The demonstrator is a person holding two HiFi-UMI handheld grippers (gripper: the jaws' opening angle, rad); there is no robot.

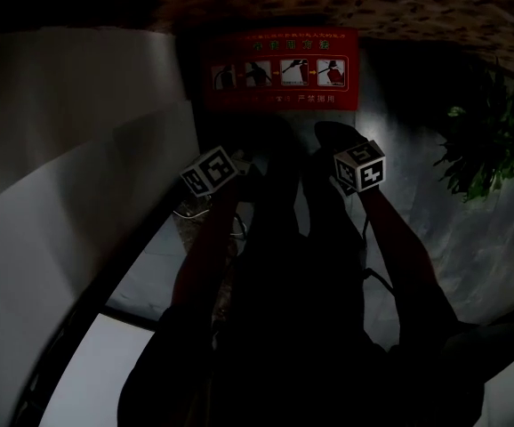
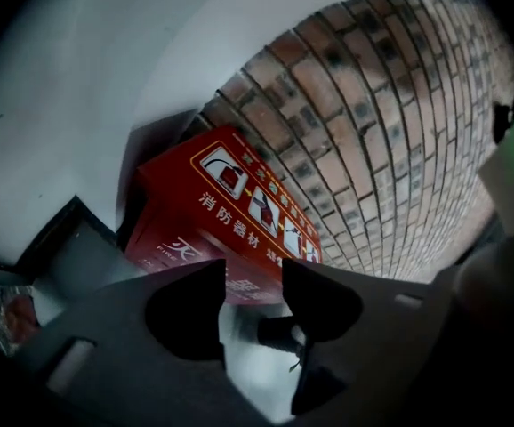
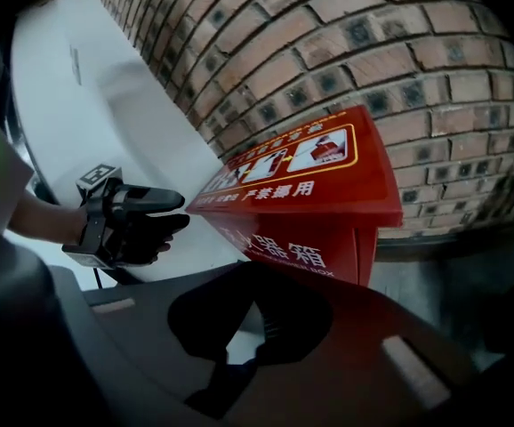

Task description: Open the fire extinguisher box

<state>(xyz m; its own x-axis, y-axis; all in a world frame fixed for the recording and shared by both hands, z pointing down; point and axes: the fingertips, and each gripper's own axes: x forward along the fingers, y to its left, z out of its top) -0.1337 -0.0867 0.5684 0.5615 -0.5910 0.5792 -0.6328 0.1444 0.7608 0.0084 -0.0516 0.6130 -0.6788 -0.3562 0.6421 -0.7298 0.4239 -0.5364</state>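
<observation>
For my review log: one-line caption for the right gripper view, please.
Closed red fire extinguisher box against a brick wall, with the left gripper hovering open beside it.

white "消防器材" and "严禁挪用" on sloped lid (image 3: pixel 364 181) of red metal fire extinguisher box (image 3: pixel 328 238), beside four-picture instruction strip (image 3: pixel 297 154); below lid, on front, "器箱" and small "box".

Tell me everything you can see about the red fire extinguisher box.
The fire extinguisher box is red, metal-looking, and stands upright on the grey floor at the foot of the brick wall. Its sloped lid, closed, carries a framed strip of four pictograms and Chinese print; the front bears large white characters. Nothing else is seen touching it.
</observation>
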